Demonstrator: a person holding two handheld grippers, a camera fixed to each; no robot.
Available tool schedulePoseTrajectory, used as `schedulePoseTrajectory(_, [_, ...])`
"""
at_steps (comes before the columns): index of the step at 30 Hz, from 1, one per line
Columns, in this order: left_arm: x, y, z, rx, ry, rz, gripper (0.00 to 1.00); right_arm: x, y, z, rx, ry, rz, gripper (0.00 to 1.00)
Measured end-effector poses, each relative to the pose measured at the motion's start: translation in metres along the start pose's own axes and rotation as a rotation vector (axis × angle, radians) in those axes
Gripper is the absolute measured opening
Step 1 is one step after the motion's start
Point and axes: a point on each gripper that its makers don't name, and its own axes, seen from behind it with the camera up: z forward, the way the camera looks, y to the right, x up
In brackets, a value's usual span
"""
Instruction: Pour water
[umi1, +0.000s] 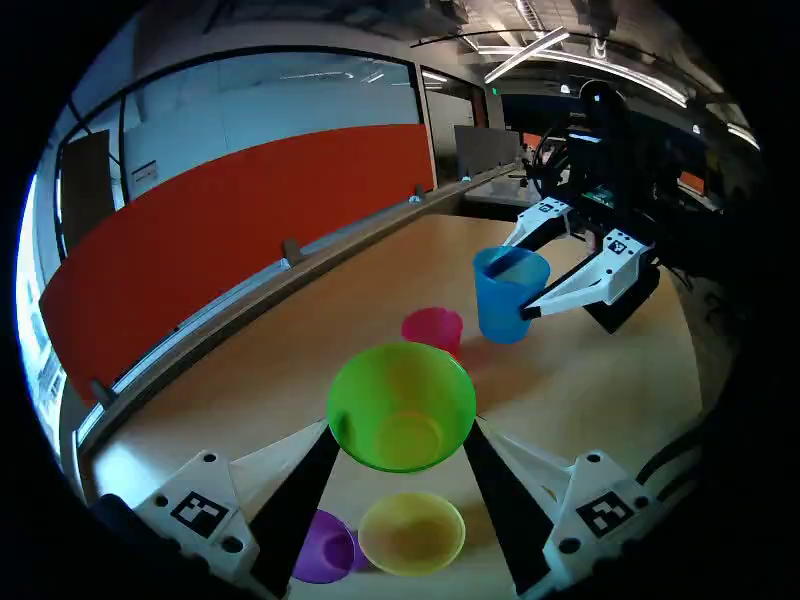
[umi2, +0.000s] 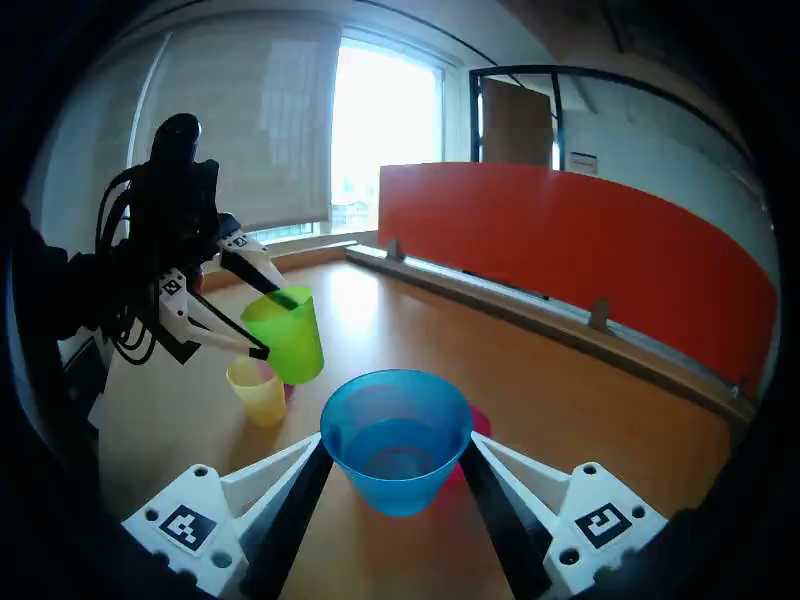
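My left gripper (umi1: 400, 432) is shut on a green cup (umi1: 400, 405), held upright above the wooden table (umi1: 560, 390); its inside looks empty. The right gripper (umi2: 397, 448) is shut on a blue cup (umi2: 397, 435), also upright, with what looks like some water low inside. In the left gripper view the blue cup (umi1: 510, 293) hangs farther off in the right gripper (umi1: 518, 282). In the right gripper view the green cup (umi2: 287, 335) sits at the left in the left gripper (umi2: 274, 325). The two cups are apart.
A pink cup (umi1: 433, 330) stands on the table between the held cups. A yellow cup (umi1: 412, 533) and a purple cup (umi1: 325, 547) stand below the green one. An orange partition (umi1: 230, 220) runs along the table's far edge. Bare wood (umi2: 560, 400) lies to the right.
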Motion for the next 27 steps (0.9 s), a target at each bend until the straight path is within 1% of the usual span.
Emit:
schedulePoseTrajectory(9, [0.019,-0.005,-0.014,0.040,0.063,0.003,0.84,0.019,-0.006,-0.004,-0.008,0.045,-0.006,0.88])
schedulePoseTrajectory(18, [0.031,-0.010,-0.022,0.066,0.123,-0.033,0.84,0.032,-0.006,-0.008,-0.016,0.080,-0.006,0.88])
schedulePoseTrajectory(27, [0.043,-0.012,-0.031,0.086,0.190,-0.055,0.84,0.041,-0.007,-0.010,-0.019,0.113,-0.016,0.88])
